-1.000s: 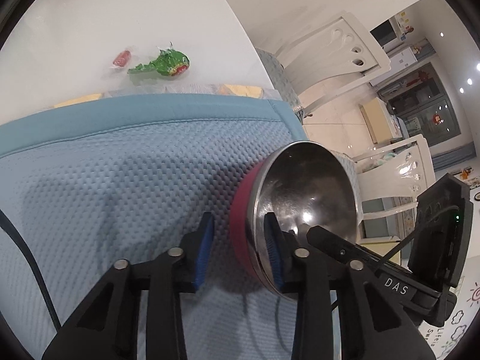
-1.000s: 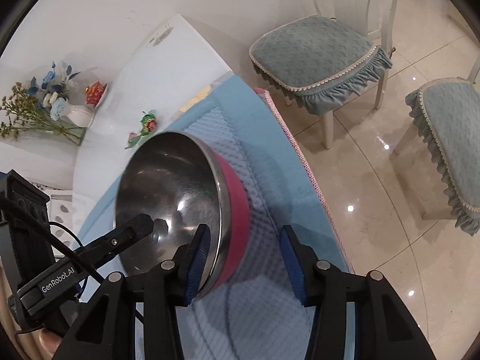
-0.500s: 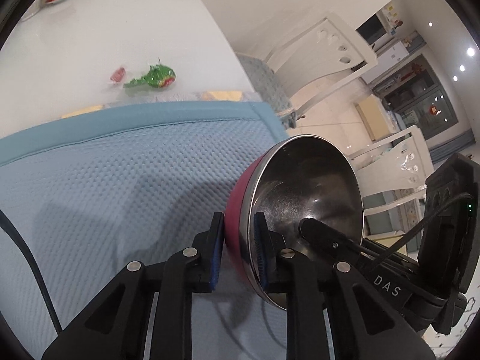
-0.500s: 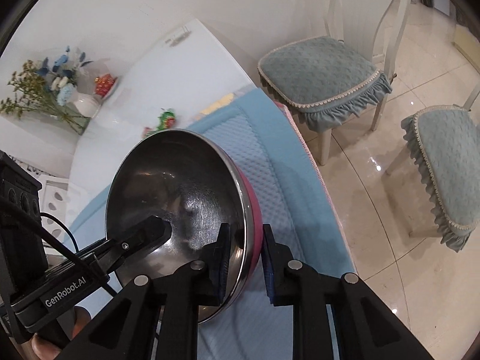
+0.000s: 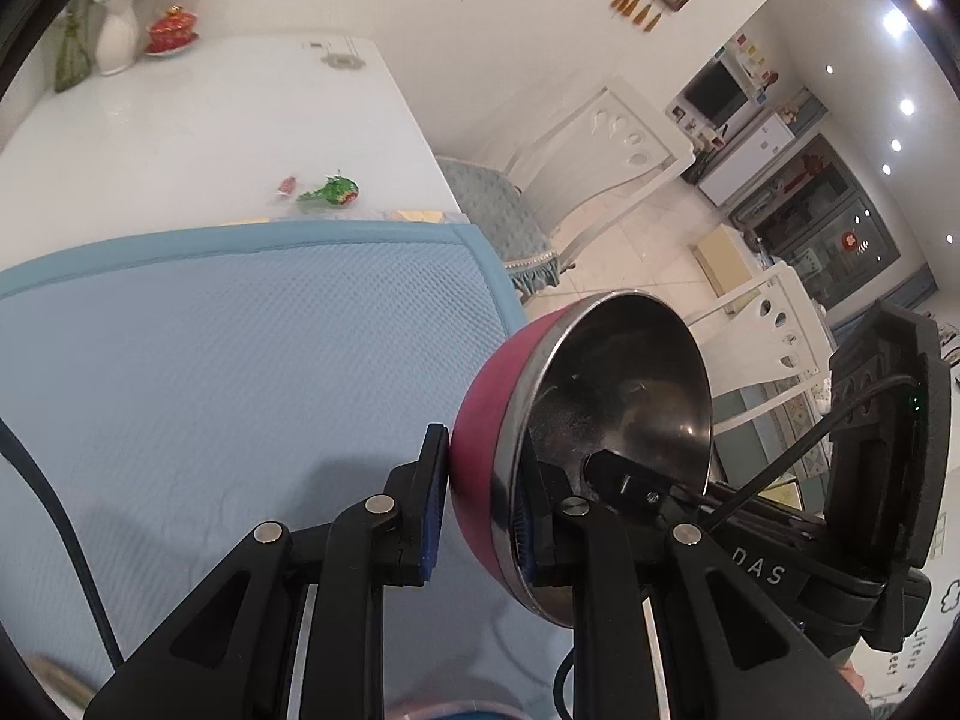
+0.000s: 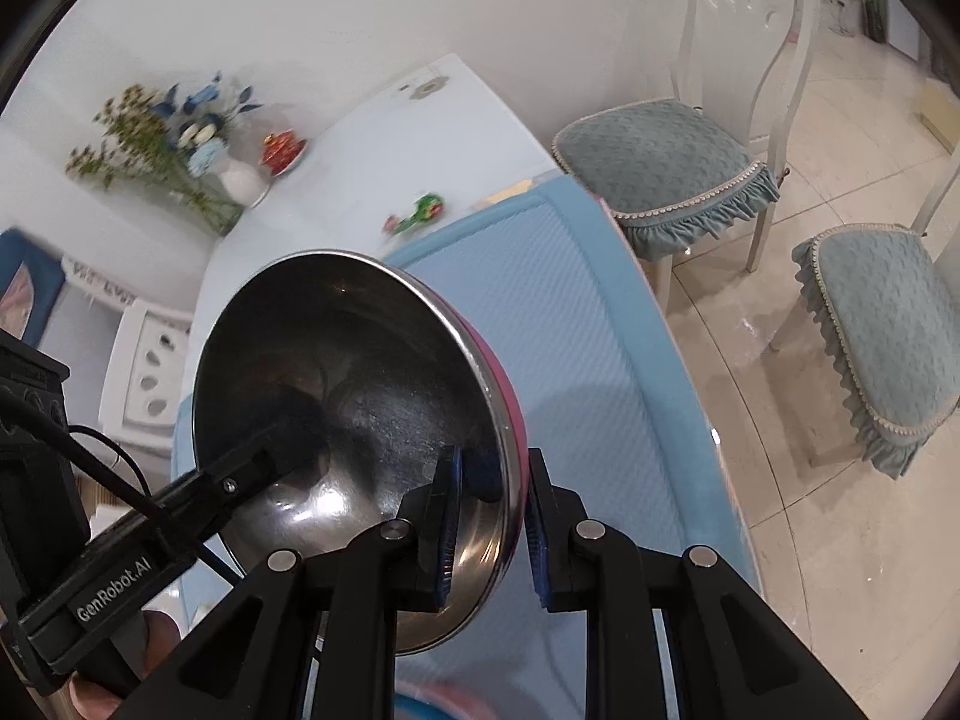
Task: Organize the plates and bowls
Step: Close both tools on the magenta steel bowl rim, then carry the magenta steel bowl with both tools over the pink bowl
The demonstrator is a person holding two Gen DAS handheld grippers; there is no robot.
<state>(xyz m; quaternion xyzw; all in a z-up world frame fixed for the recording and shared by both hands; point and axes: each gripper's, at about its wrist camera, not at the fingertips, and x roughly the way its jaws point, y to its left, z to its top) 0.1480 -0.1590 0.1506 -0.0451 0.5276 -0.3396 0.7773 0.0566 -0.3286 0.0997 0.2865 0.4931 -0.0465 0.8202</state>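
Observation:
A steel bowl [image 5: 624, 396] with a magenta outer wall hangs in the air above the blue mat [image 5: 240, 360], held by both grippers at once. My left gripper [image 5: 480, 510] is shut on its near rim, one pad on the magenta outside, the other inside. In the right wrist view the same bowl [image 6: 348, 396] fills the middle, and my right gripper [image 6: 492, 516] is shut on the opposite rim. Each gripper's body shows in the other's view, reaching into the bowl. The bowl looks empty and is tilted.
The blue quilted mat [image 6: 576, 324] covers a white table [image 5: 198, 120] beside a wall. Candy wrappers [image 5: 327, 192], a flower vase [image 6: 237, 180] and a red dish [image 6: 282, 150] sit farther back. Cushioned chairs [image 6: 660, 162] stand on the tiled floor to the right.
Both grippers closed on the bowl's rim, from open with the rim between their pads. They then lifted the bowl off the mat, and the table and mat now look farther below.

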